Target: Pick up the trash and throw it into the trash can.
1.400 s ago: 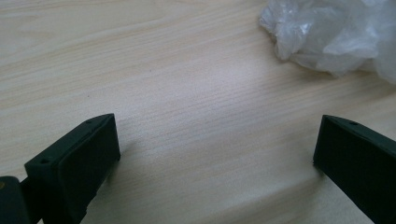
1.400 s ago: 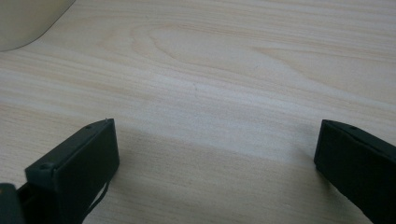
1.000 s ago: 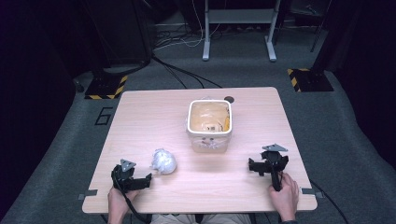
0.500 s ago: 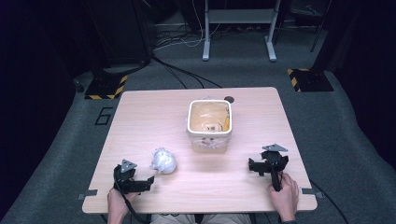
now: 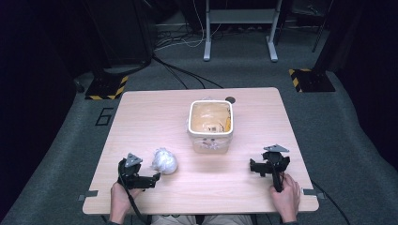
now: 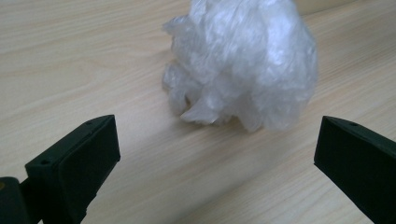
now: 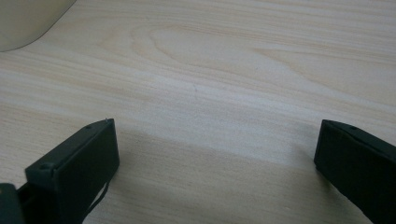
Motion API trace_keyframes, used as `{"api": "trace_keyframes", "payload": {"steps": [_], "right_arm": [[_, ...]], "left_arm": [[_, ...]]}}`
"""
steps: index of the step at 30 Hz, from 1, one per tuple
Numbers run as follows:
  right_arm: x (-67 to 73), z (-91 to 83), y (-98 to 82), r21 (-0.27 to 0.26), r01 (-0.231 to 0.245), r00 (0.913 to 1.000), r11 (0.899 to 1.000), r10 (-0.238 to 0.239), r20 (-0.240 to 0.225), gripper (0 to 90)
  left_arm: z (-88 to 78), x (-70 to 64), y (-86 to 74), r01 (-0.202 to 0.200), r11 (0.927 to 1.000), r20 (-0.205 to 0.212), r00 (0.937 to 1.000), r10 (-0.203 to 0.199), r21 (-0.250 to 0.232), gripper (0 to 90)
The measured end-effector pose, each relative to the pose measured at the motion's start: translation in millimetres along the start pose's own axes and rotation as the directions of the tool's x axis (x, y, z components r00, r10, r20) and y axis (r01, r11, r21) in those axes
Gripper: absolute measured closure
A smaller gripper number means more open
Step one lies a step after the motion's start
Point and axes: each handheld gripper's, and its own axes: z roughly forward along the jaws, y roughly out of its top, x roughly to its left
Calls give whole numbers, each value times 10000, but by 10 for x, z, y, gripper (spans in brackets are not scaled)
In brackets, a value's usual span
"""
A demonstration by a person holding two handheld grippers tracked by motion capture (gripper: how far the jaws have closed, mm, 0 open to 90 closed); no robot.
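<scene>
Little has moved since the earlier high view frames: both grippers sit where they sat, with at most a slight creep of the left gripper [image 5: 152, 179] toward the crumpled plastic wad [image 5: 164, 161]. Its jaws stand released and wide apart, one at the lower left and one at the lower right of the left gripper view, with bare wood between them. Just beyond that gap, in the upper centre of the same view, lies the wad, a loose ball of clear, crinkled film resting on the table [image 5: 150, 117], near the jaws but not touching them. In the high view the wad sits in the lower left part of the tabletop, just beside the left gripper and up and to the right of it. The right gripper [image 5: 252, 167], in the lower right of the high view, is likewise released, its jaws spread at the lower corners of the right gripper view over empty wood grain and holding nothing. A pale curved edge of the white tub [image 5: 210, 124] shows at the upper left corner of that view. The tub stands upright near the middle of the table, well apart from both grippers, its inside smeared tan. A hand grips each tool at the bottom edge.
</scene>
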Motion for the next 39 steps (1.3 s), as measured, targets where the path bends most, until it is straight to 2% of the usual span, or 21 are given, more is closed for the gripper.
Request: {"api": "trace_keyframes", "payload": {"steps": [2, 9, 10, 11, 12, 13, 15, 16, 18, 20, 21, 22, 23, 24, 26, 28, 34, 35, 39], "right_arm": [[-2, -1, 0, 12, 31, 10000, 10000, -31, -3, 0], [-2, -1, -1, 15, 28, 10000, 10000, -28, -1, 0], [-2, -1, -1, 12, 33, 10000, 10000, -33, -3, 0], [-2, -1, 0, 13, 32, 10000, 10000, -32, 4, 0], [-2, -1, 0, 13, 32, 10000, 10000, -32, 4, 0], [-3, -1, 0, 11, 35, 10000, 10000, -35, 2, 0], [-2, -1, 0, 15, 30, 10000, 10000, -30, -2, 0], [-2, -1, -1, 12, 31, 10000, 10000, -31, -3, 0], [-2, -1, -1, 13, 32, 10000, 10000, -32, -5, 0], [-2, -1, -1, 12, 33, 10000, 10000, -33, 5, 0], [-2, -1, -1, 14, 30, 10000, 10000, -30, -2, 0], [-3, -1, -1, 13, 34, 10000, 10000, -34, 3, 0], [-3, -1, -1, 13, 34, 10000, 10000, -34, 3, 0], [-3, -1, -1, 12, 39, 10000, 10000, -39, 2, 0], [-2, -1, -1, 14, 33, 10000, 10000, -33, -3, 0], [-2, -1, -1, 13, 33, 10000, 10000, -33, 3, 0], [-3, -1, -1, 10, 34, 10000, 10000, -34, 4, 0], [-3, -1, -1, 10, 34, 10000, 10000, -34, 4, 0], [-2, -1, -1, 15, 29, 10000, 10000, -29, -2, 0]], "left_arm": [[14, -40, 84, -135, 9999, 121, 9998, 135, -41, 0], [82, -77, 263, -209, 9998, 309, 9993, 208, 38, 0], [110, -80, 295, -217, 9998, 352, 9991, 216, 31, 0], [184, -67, 358, -229, 9995, 473, 9986, 218, 217, 0], [184, -67, 358, -229, 9995, 473, 9986, 218, 217, 0], [235, -55, 383, -156, 9994, 638, 9979, 137, 294, 0], [345, -34, 414, -9, 9986, 716, 9974, -29, 532, 0], [400, -30, 419, 203, 9976, 774, 9967, -254, 663, 0], [538, 13, 418, 340, 9945, 975, 9943, -437, 994, 0], [578, 17, 414, 460, 9930, 1046, 9928, -575, 1091, 7], [616, 23, 404, 588, 9925, 1159, 9907, -712, 1073, 30], [666, 47, 381, 792, 9912, 1584, 9827, -955, 1059, 98], [666, 47, 381, 792, 9912, 1584, 9827, -955, 1059, 118], [685, 49, 370, 932, 9905, 1714, 9791, -1097, 1013, 150], [703, 48, 364, 898, 9909, 1825, 9774, -1070, 1002, 162], [718, 46, 358, 858, 9908, 2008, 9739, -1056, 1047, 232], [715, 31, 365, 689, 9922, 2169, 9720, -902, 1037, 368], [715, 29, 367, 659, 9926, 2205, 9715, -871, 1016, 368], [710, 3, 371, 527, 9945, 2199, 9729, -716, 903, 463]]}}
